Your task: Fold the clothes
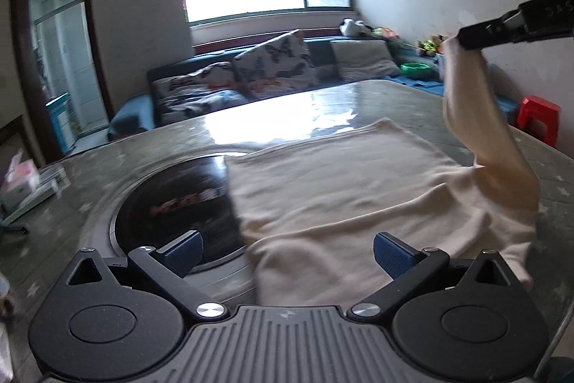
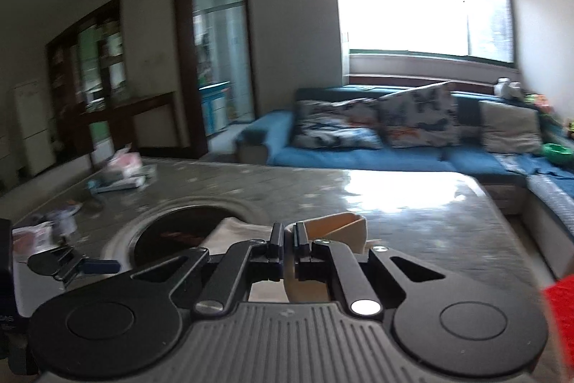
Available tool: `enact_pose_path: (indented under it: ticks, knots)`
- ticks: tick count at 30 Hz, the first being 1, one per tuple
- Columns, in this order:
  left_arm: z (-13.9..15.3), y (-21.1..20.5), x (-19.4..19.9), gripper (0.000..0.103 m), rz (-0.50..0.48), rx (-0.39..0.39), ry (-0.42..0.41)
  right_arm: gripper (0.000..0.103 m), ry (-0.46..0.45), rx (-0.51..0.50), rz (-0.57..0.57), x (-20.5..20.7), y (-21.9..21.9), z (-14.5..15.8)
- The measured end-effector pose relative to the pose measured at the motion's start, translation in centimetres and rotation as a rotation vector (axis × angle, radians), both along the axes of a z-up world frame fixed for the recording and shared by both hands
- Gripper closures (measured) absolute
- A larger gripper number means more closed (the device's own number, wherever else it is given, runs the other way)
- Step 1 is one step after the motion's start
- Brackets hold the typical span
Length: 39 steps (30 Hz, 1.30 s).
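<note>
Taking the black round hob (image 1: 179, 200) set into the table (image 1: 107, 167) as my landmark: my left gripper (image 1: 287, 252) hangs just on the near side of it, fingers spread wide with nothing between them, over the near edge of the cream sweater (image 1: 340, 189). The sweater's body lies flat on the table, its left edge overlapping the hob's right side. To the right of that, my right gripper (image 1: 466, 40) is pinched tight on the sleeve (image 1: 480, 117), held up well above the table.

I see two risks. The thin pinch could slip and drop the sleeve crooked. Pulling the sleeve across could also drag the unpinned body further over the hob and wrinkle it.
</note>
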<state>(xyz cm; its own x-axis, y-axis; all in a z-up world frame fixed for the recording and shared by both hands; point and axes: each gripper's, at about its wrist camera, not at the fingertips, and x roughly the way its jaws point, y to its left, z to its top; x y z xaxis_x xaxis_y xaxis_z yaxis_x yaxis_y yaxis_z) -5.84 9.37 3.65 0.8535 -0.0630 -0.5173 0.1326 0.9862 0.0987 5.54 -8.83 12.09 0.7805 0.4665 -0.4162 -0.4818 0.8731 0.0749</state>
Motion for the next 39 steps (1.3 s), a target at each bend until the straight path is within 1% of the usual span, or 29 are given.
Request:
enact_pose_path:
  ticks: [6, 11, 14, 17, 19, 20, 23, 24, 26, 28, 29, 30, 32, 33, 34, 39]
  knots:
    - [-0.6, 2.3, -1.0, 0.0, 0.048, -0.023, 0.011, 0.099, 0.048, -0.044, 0.118, 0.5, 6.3, -2.1]
    - [-0.6, 2.8, -1.2, 0.0, 0.062, -0.032, 0.019, 0.098, 0.114, -0.072, 0.199, 0.1, 9.5, -4.4]
    - [-0.6, 2.8, -1.2, 0.0, 0.061, -0.033, 0.022, 0.092, 0.13, -0.068, 0.224, -0.3, 10.0, -5.0]
    - [-0.5, 2.6, -1.1, 0.0, 0.05, -0.036, 0.023, 0.089, 0.125, -0.065, 0.215, -0.4, 9.3, -4.5]
    - [-0.4, 2.3, -0.9, 0.0, 0.035, -0.042, 0.021, 0.075, 0.114, -0.068, 0.197, -0.3, 8.4, -4.1]
    - [-0.3, 2.1, -0.8, 0.0, 0.026, -0.044, 0.02, 0.073, 0.108, -0.072, 0.181, -0.2, 7.8, -3.9]
    - [-0.2, 1.2, -0.6, 0.001, 0.001, -0.04, 0.004, 0.058, 0.096, -0.106, 0.131, -0.2, 5.7, -3.6]
    - [-0.2, 0.9, -0.5, 0.002, -0.01, -0.037, -0.002, 0.05, 0.094, -0.119, 0.111, -0.3, 4.9, -3.7]
    - [-0.1, 0.3, -0.4, 0.009, -0.037, -0.035, -0.006, 0.047, 0.094, -0.153, 0.07, -0.6, 3.0, -3.9]
    - [-0.2, -0.2, -0.1, 0.02, -0.063, -0.034, -0.004, 0.038, 0.108, -0.184, 0.031, -0.9, 1.2, -4.4]
    - [-0.2, -0.4, 0.0, 0.024, -0.071, -0.034, 0.002, 0.038, 0.118, -0.198, 0.016, -1.1, 0.4, -4.8]
    - [-0.3, -0.6, 0.2, 0.03, -0.08, -0.037, 0.012, 0.038, 0.128, -0.216, 0.0, -1.4, -0.4, -5.1]
    - [-0.6, -0.9, 0.5, 0.033, -0.09, -0.034, 0.029, 0.035, 0.151, -0.239, -0.019, -2.1, -1.8, -6.0]
    - [-0.7, -1.1, 0.7, 0.035, -0.092, -0.031, 0.037, 0.032, 0.162, -0.249, -0.027, -2.4, -2.4, -6.4]
    - [-0.9, -1.3, 0.9, 0.041, -0.094, -0.028, 0.046, 0.029, 0.174, -0.255, -0.033, -2.8, -2.9, -6.8]
    - [-1.6, -1.9, 1.6, 0.058, -0.101, -0.014, 0.093, 0.025, 0.204, -0.279, -0.047, -4.3, -4.3, -8.4]
